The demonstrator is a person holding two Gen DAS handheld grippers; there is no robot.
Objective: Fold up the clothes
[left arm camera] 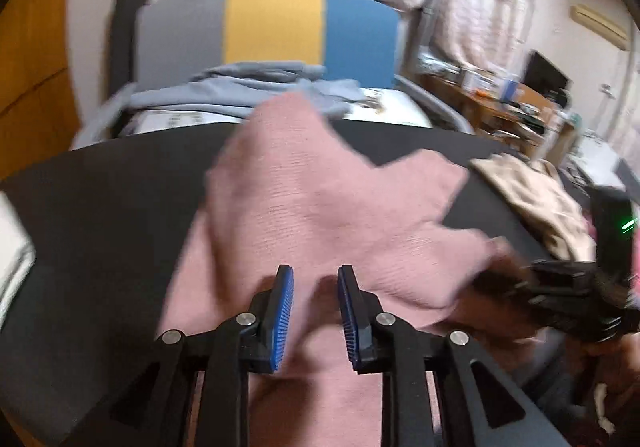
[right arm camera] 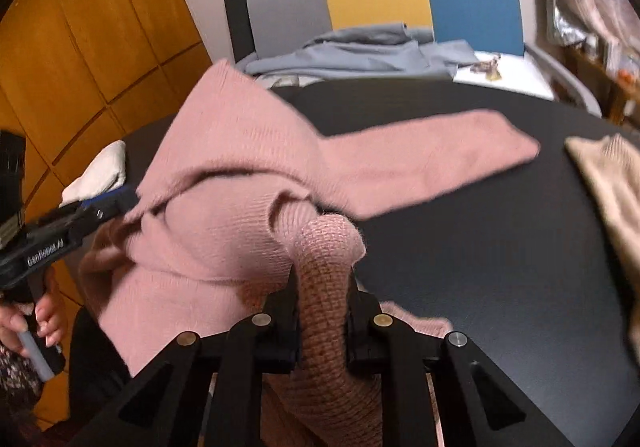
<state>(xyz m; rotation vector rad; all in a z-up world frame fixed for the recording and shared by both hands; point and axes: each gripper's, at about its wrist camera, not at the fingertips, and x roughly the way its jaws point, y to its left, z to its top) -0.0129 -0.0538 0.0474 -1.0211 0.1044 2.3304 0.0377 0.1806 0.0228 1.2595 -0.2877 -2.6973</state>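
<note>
Spread across the black table [right arm camera: 480, 247]: a pink knit sweater [right arm camera: 224, 175], one sleeve [right arm camera: 440, 151] lying flat toward a beige garment [right arm camera: 608, 183] at the table's far side, bulk bunched at the near edge. Clamped on a rolled pink fold: right gripper [right arm camera: 322, 287]. Parted over the sweater, gripping nothing: left gripper [left arm camera: 316, 311]. Risk: a one-sided pull dragging the sweater off the table edge, or the thick fold slipping free.

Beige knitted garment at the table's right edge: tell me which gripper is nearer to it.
Right. The right gripper, shut on the pink knitted sweater, sits closer to the beige knitted garment; the left gripper, jaws open over the sweater, is farther left.
</note>
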